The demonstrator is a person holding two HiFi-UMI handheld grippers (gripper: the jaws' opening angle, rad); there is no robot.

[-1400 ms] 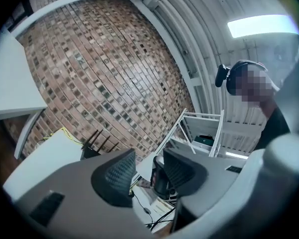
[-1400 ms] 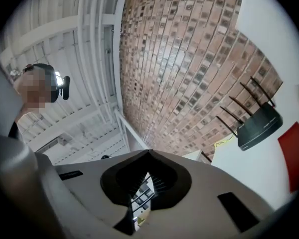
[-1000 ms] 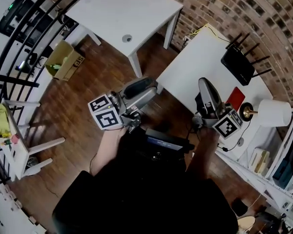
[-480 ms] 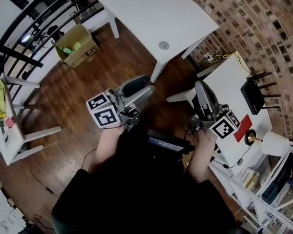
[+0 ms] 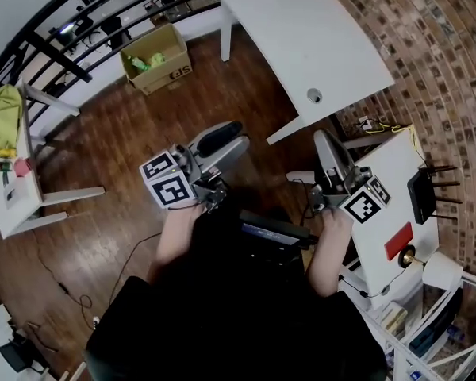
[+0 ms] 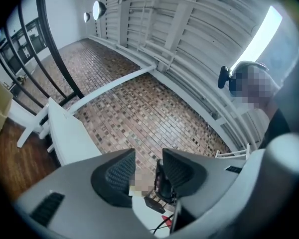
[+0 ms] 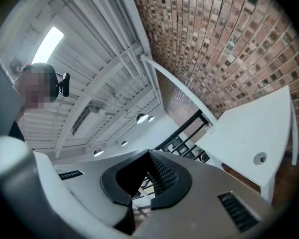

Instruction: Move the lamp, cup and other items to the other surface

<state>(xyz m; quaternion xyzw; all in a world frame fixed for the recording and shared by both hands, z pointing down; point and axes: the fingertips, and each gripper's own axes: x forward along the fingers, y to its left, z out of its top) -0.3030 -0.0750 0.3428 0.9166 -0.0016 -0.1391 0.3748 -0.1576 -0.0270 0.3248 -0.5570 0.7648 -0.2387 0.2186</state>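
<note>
White-shaded brass lamp (image 5: 438,270) now sits far lower right on the small white table (image 5: 389,165) (our view has swung since before); our left gripper (image 5: 228,141) gapes empty, jaws just narrowed slightly, while our right gripper (image 5: 324,145) is closed on nothing

The left tongs (image 5: 233,140) and right tongs (image 5: 324,138) are showing grey bodies with black ribbed pads, each carrying a cube of black-and-white square markers. The far counter (image 5: 301,30) and near counter (image 5: 385,185) are showing plain white against a wall (image 5: 436,62) patterned in reddish-brown and pale bricks and a floor (image 5: 103,157) of dark brown planks. A red flat item (image 5: 398,240), a black router (image 5: 423,197) and a lamp (image 5: 438,270) with a white shade and brass-coloured base are standing out on the near counter.
</note>
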